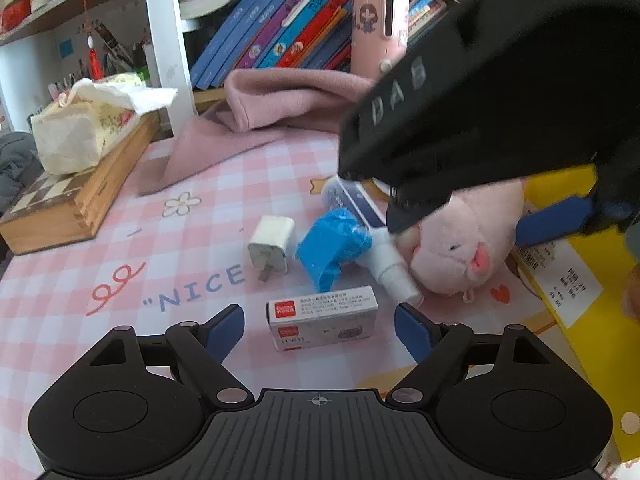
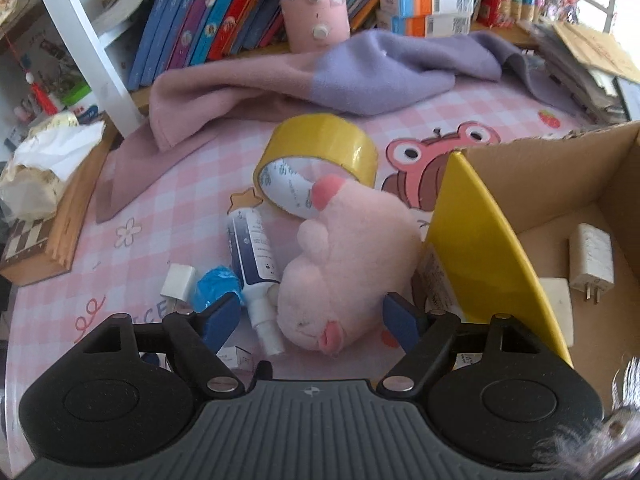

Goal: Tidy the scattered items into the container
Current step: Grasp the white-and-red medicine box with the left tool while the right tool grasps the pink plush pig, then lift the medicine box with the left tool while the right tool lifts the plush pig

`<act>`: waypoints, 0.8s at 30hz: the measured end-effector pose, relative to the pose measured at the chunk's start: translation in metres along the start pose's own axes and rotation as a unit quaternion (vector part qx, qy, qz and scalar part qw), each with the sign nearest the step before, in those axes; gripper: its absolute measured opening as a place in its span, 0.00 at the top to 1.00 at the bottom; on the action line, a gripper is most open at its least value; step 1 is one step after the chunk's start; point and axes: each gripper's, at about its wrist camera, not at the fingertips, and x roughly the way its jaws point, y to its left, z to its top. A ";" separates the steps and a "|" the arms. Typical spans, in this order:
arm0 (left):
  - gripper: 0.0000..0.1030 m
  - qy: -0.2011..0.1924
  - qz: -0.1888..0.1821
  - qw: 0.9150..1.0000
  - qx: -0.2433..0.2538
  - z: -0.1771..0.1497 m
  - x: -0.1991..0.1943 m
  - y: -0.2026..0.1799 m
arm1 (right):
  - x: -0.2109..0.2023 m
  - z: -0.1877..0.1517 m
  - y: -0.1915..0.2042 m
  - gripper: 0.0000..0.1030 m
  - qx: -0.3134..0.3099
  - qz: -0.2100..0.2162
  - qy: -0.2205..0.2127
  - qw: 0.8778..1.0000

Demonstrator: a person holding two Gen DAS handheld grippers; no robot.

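My left gripper (image 1: 320, 330) hangs open over a small white carton (image 1: 322, 318) that lies between its fingers without touching the pads. Beyond it lie a white charger plug (image 1: 270, 248), a crumpled blue bag (image 1: 332, 244) and a white spray bottle (image 1: 390, 268). My right gripper (image 2: 311, 322) is open around the snout end of a pink plush pig (image 2: 344, 264); its right pad is close to the plush. A yellow tape roll (image 2: 320, 152) stands behind the pig. The cardboard box (image 2: 540, 176) at the right holds a white charger (image 2: 591, 260).
A wooden chess case (image 1: 72, 208) topped with a tissue pack (image 1: 76, 132) sits at the left. A pink and purple blanket (image 2: 320, 76) lies along the back, below a shelf of books (image 2: 208, 20) and a pink cylinder (image 2: 314, 4). The box's yellow flap (image 2: 480, 240) stands beside the pig.
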 end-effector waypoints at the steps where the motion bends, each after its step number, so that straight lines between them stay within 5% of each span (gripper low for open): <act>1: 0.33 0.004 0.000 1.000 -0.001 -0.001 0.002 0.000 | 0.001 0.000 0.002 0.25 -0.005 -0.005 -0.004 1.000; 5: 0.48 -0.002 -0.008 1.000 -0.003 -0.002 0.004 0.005 | 0.009 0.001 0.005 0.26 -0.007 -0.022 -0.002 1.000; 16: 0.48 -0.017 -0.013 0.999 -0.036 -0.008 -0.023 0.033 | 0.041 0.009 -0.009 0.31 0.019 -0.081 -0.001 0.997; 24: 0.48 -0.044 -0.013 0.998 -0.049 -0.002 -0.056 0.043 | 0.017 0.004 -0.021 0.45 0.031 -0.033 -0.035 0.998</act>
